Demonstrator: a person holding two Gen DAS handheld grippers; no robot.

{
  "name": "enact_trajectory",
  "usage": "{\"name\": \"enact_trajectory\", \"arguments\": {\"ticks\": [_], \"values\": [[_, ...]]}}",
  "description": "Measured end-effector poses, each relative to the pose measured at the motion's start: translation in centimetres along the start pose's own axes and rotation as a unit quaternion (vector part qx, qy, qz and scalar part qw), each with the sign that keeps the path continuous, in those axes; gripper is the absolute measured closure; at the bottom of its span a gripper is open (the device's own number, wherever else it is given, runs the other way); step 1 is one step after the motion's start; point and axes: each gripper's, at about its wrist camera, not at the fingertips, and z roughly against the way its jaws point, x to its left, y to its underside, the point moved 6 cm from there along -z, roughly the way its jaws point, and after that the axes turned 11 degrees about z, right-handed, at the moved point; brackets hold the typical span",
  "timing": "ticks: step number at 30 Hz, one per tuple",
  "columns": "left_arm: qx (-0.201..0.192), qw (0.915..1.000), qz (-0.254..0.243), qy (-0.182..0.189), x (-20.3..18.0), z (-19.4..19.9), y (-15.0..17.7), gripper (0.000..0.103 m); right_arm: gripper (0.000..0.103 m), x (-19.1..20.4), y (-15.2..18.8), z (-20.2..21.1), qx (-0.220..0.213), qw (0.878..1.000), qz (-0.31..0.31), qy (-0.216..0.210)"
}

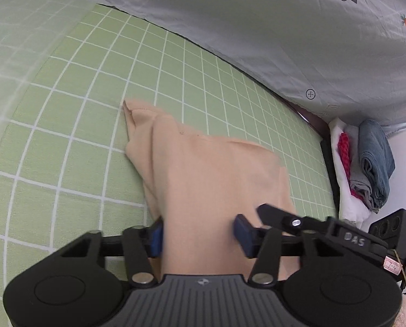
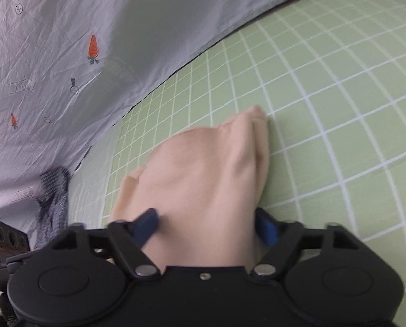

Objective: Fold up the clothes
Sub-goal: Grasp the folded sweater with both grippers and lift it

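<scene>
From the left wrist view we look down our left gripper (image 1: pixel 197 234) at a peach garment (image 1: pixel 203 174) lying on the bed (image 1: pixel 75 103), whose sheet is green with a white grid. The garment is partly folded, one narrow end reaching away from us to a crumpled point and the near end running back under the gripper body. Its jaws stand apart with the cloth between the blue pads (image 1: pixel 156 235); a gap shows on the cloth beside the right pad, so the jaws are released and not pinching it. At the right edge the right gripper (image 1: pixel 279 215) reaches in just beside ours, over the garment's edge. Beyond the bed hangs a pale grey sheet (image 1: pixel 257 27) printed with carrots, and at the far right a stack of folded clothes (image 1: pixel 366 169), with denim on the outside, sits past the mattress corner. From the right wrist view we see the same peach garment (image 2: pixel 203 169) on the green grid bed (image 2: pixel 339 109), its far end bunched into a rounded tip. The right gripper (image 2: pixel 212 226) straddles the near part of the cloth, its pads (image 2: pixel 268 230) spread wide on either side, blurred, and not pressing it, so these jaws are released too. At the left a dark checked cloth (image 2: pixel 53 199) lies crumpled against the grey sheet (image 2: pixel 66 54).
</scene>
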Motion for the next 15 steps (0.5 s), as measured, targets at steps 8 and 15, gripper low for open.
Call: {"name": "enact_trajectory", "arguments": {"ticks": [8, 15], "values": [[0.002, 0.9978, 0.01, 0.066, -3.0, 3.6, 2.3, 0.082, 0.074, 1.9, 1.7, 5.1, -0.027, 0.999, -0.013, -0.014], [0.056, 0.9871, -0.08, 0.127, -11.4, 3.0, 5.9, 0.082, 0.075, -1.6, 4.2, 15.0, -0.106, 0.991, -0.062, 0.056]]}}
